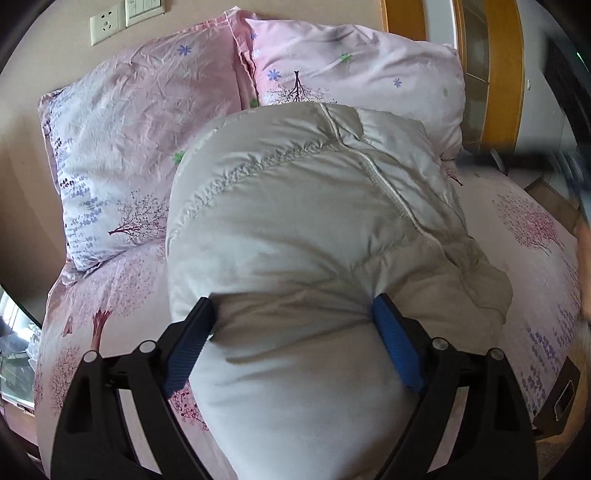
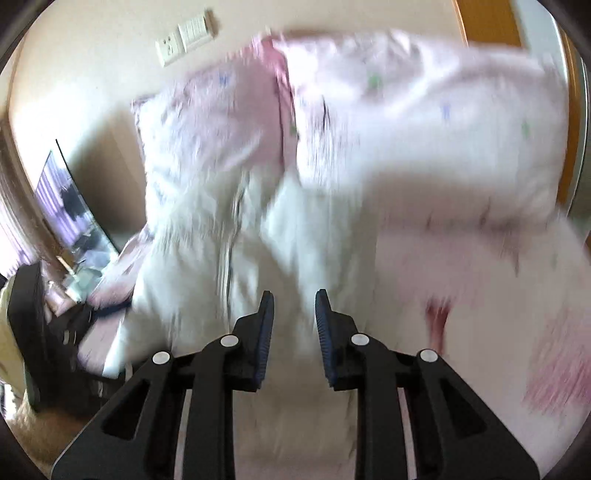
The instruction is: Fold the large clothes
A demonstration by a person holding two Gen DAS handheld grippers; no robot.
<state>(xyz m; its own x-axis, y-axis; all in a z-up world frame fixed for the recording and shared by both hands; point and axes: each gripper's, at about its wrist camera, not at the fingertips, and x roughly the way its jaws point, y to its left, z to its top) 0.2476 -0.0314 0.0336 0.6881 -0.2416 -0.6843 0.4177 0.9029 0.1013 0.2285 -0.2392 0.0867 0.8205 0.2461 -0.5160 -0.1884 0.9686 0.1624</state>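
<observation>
A puffy white down jacket (image 1: pixel 295 206) lies bunched on the pink floral bed (image 1: pixel 524 236), stretching toward the pillows. My left gripper (image 1: pixel 291 314) has its jaws wide apart around a thick fold of the jacket, with the blue pads (image 1: pixel 395 339) pressing into both sides of the fabric. In the blurred right wrist view the jacket (image 2: pixel 258 251) lies below my right gripper (image 2: pixel 294 306), whose jaws stand a little apart with white fabric between them; whether they pinch it is unclear. The left gripper shows at the far left of that view (image 2: pixel 33 332).
Two pink floral pillows (image 1: pixel 122 147) (image 1: pixel 354 66) lean against the wall at the head of the bed. A wall socket (image 1: pixel 107 26) is above them. A wooden frame (image 1: pixel 502 74) stands at the right. A dark object (image 1: pixel 561 398) lies at the bed's right edge.
</observation>
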